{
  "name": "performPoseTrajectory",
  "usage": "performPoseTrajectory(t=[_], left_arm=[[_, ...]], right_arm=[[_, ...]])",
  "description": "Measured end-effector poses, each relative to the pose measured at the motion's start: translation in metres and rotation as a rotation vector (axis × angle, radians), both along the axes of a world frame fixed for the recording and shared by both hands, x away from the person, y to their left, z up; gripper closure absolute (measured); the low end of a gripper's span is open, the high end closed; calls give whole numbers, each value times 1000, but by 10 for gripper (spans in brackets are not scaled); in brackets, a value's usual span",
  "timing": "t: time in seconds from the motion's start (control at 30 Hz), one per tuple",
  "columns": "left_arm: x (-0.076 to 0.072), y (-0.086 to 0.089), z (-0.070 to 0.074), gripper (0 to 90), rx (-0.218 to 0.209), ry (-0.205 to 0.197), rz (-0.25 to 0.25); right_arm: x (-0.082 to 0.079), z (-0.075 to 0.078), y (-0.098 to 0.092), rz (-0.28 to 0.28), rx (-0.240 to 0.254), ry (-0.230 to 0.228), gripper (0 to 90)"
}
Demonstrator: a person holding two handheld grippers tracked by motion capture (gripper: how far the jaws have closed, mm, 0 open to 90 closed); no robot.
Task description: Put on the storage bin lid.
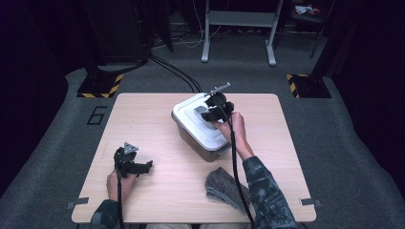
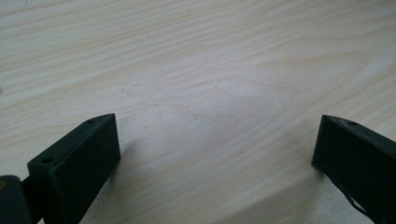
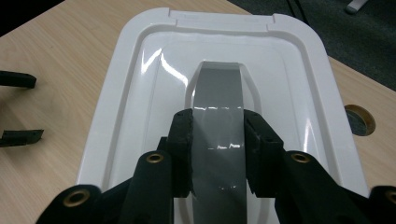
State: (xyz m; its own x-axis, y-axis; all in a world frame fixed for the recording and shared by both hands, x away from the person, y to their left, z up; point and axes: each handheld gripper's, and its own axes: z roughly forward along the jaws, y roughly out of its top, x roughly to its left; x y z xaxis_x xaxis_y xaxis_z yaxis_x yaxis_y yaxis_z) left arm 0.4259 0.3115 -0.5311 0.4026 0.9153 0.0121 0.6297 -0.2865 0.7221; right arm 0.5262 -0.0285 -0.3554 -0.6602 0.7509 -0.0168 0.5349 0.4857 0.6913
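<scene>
**White lid, grey handle, and my gripper is squeezing it**

White and shiny, the lid (image 3: 140, 93) is sitting flat on top of a grey-brown box (image 1: 193, 138). The lid is looking smooth, with round corners and a raised rim going all the way around it. Light is bouncing off it in bright streaks. A grey handle (image 3: 218, 135) is running down the middle of the lid, sitting in a dip, and it is shiny too.

The box is standing on the wooden table (image 1: 157, 191), near the middle and toward the far edge, turned a bit crooked.

I am holding my right gripper (image 3: 218, 140) over the lid. Its two black jaws are pressing on the grey handle, one on each side, so they are standing narrow with the handle between them.

I am resting my left gripper (image 1: 133, 166) low over the table, near my edge, well apart from the box. Its jaws are standing wide with just bare wood under them.

A grey fuzzy cloth (image 1: 224, 187) is lying folded on the table, near my right arm and just in front of the box.
</scene>
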Motion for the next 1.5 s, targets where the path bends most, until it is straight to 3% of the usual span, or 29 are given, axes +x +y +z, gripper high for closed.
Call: performPoseTrajectory(t=[0.57, 0.77, 0.97, 1.17, 1.27, 1.5], left_arm=[[0, 0, 0, 3, 0, 0, 0], [0, 0, 0, 2, 0, 0, 0], [0, 0, 0, 3, 0, 0, 0], [0, 0, 0, 3, 0, 0, 0], [0, 0, 0, 2, -1, 0, 0], [0, 0, 0, 2, 0, 0, 0]], right_arm=[[0, -9, 10, 25, -46, 1, 666], [0, -9, 10, 21, -40, -2, 660], [-1, -5, 3, 33, -16, -5, 435], [-3, 2, -12, 10, 16, -27, 234], [-7, 6, -22, -18, 38, -31, 169], [-13, 12, -48, -33, 67, -72, 132]])
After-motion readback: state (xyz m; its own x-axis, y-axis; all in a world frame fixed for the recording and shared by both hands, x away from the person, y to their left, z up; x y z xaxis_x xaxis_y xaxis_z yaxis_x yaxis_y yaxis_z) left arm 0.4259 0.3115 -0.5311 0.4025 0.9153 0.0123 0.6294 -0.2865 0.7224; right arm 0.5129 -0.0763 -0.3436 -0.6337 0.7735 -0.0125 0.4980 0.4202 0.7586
